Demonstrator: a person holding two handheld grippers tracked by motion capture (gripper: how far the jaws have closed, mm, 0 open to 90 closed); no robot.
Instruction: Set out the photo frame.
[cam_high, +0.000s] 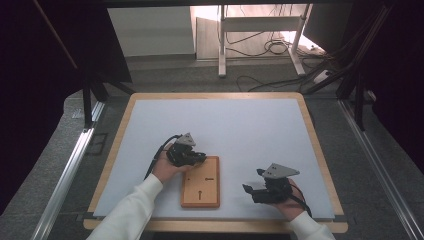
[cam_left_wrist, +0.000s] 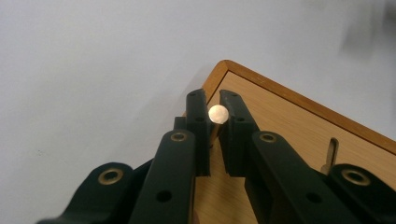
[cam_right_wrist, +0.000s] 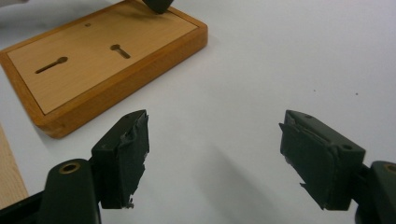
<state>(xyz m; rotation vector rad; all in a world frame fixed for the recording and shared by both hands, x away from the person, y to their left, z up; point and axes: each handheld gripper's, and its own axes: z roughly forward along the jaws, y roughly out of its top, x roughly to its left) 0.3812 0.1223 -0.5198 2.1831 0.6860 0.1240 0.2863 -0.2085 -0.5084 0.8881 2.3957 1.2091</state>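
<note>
The left tongs (cam_left_wrist: 215, 116) are closed on a small round-headed peg (cam_left_wrist: 217, 113) standing at the far corner of the wooden board (cam_high: 200, 189). The right tongs (cam_right_wrist: 212, 158) are held wide open with nothing between them, well to the right of the board over the bench (cam_high: 240, 125). It is judged that the peg should be drawn straight up along its axis, without tilting, while the board is kept from shifting. The board's two keyhole slots (cam_right_wrist: 51, 65) are unoccupied.

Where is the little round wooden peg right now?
The peg is pinched in the left claw, at the far left corner of the wooden board, as the left gripper view shows.
</note>
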